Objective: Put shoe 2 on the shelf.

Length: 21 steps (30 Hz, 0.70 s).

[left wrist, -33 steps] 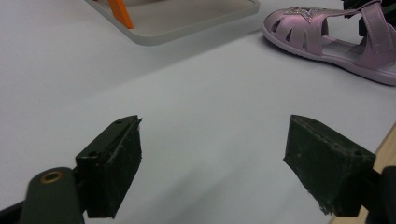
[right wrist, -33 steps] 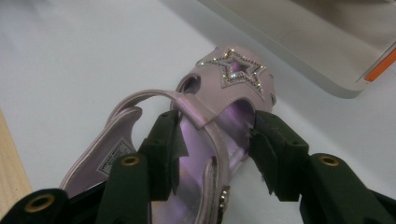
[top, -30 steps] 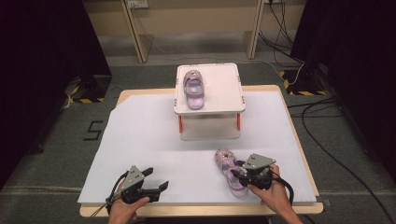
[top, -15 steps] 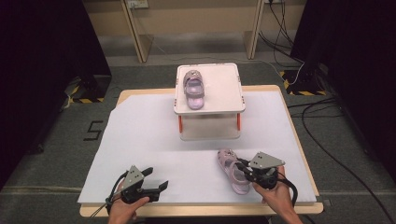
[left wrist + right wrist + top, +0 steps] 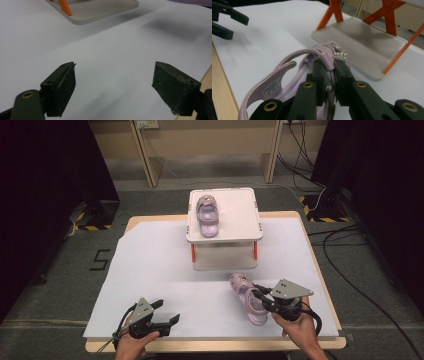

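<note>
The pink sandal (image 5: 287, 82) is small and light purple-pink, with thin straps and a sparkly star on the front strap. It is near the front right part of the white table (image 5: 150, 265), just in front of the little white stand (image 5: 225, 220). The right gripper (image 5: 329, 65) has just squeezed shut, and its two black jaws pinch the strap by the star. In the right gripper view, the heel end is cut off at the bottom, and the jaws hide the inside of the shoe. I cannot tell if the sandal touches the table. A second sandal (image 5: 207, 215) like it lies on top of the stand. The left gripper (image 5: 113, 82) is wide open with nothing in it, low over the white table.
</note>
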### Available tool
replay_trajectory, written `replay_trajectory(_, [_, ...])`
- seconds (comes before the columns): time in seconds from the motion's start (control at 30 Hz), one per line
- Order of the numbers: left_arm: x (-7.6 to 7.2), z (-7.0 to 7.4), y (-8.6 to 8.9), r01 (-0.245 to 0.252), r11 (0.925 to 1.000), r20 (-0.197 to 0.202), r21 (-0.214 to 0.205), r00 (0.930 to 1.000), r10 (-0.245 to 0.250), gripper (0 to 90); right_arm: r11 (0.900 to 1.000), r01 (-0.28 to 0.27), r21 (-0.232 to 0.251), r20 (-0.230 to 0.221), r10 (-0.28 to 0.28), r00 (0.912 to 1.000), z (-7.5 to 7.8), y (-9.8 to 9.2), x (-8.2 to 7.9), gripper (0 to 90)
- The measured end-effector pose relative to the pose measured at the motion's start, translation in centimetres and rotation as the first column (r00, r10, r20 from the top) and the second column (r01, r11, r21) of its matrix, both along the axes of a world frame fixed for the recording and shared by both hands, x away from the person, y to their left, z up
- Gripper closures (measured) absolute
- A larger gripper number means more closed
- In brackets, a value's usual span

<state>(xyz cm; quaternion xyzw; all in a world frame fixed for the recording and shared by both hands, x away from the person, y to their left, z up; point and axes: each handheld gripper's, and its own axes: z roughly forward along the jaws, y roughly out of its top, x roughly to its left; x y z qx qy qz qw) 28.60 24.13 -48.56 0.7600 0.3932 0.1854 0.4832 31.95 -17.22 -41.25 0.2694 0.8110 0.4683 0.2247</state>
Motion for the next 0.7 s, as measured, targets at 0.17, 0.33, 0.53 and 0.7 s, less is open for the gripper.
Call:
replay_trajectory(0.17, [0.1, 0.0, 0.0, 0.0, 1.0, -0.002, 0.001, 1.0, 0.0, 17.9, 0.9996, -0.016, 0.023, 0.033, 0.015, 0.9993, 2.1, 0.2, 0.0, 81.0])
replay_trajectory(0.33, [0.1, 0.0, 0.0, -0.002, 1.0, -0.005, -0.004, 1.0, 0.002, 17.4, 0.9982, -0.046, 0.038, 0.059, 0.044, 0.9973, 3.9, 0.8, 0.2, 81.0])
replay_trajectory(0.53, [0.1, 0.0, 0.0, -0.001, 1.0, -0.005, -0.005, 1.0, 0.001, 16.7, 0.995, -0.08, 0.059, 0.056, 0.077, 0.9955, 5.2, 1.5, 0.7, 81.0])
replay_trajectory(0.7, [0.0, 0.0, 0.0, 0.003, 1.0, -0.007, -0.002, 1.0, -0.003, 16.4, 0.9928, -0.085, 0.085, 0.057, 0.081, 0.9951, 6.3, 1.6, 1.1, 81.0])
